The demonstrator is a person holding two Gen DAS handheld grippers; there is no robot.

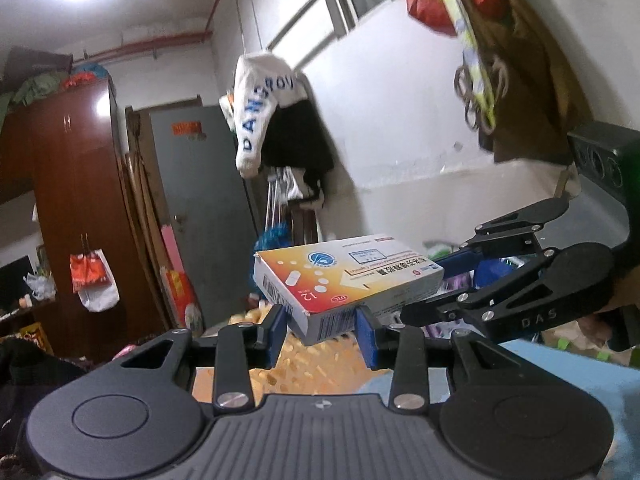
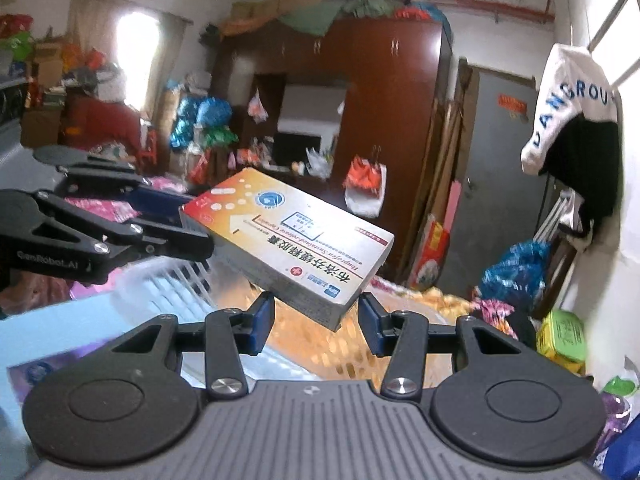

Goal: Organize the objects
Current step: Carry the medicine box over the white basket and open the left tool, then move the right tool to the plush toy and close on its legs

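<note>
**Cluttered bedroom, one medicine box held up between two tools**

Cluttered bedroom walls and furniture are filling the background while one medicine box [image 1: 347, 276] is hanging in the air above a blurred orange-and-yellow patterned cloth [image 1: 316, 364]. It is a white and orange carton with a barcode end and an arrow on its top face, lying roughly flat and slightly tilted.

Two tools are meeting at it. The left hand-held gripper [image 1: 320, 330] is pinching the box's near lower end, its two blue pads pressing on opposite sides. The right hand-held gripper [image 2: 316, 320] is standing spread, its two blue pads flanking the box's near corner; I cannot tell whether either pad is touching.

Further out, one white garment [image 1: 260, 100] with blue lettering is hanging over one black garment [image 1: 298, 140] by the wall. One grey door [image 1: 200, 208] is standing beside one dark red wardrobe [image 1: 76, 184], and one red-and-white plastic bag [image 1: 94, 276] is dangling from the wardrobe front. One white slatted basket [image 2: 168, 284] is showing low in the right wrist view, blurred.
</note>
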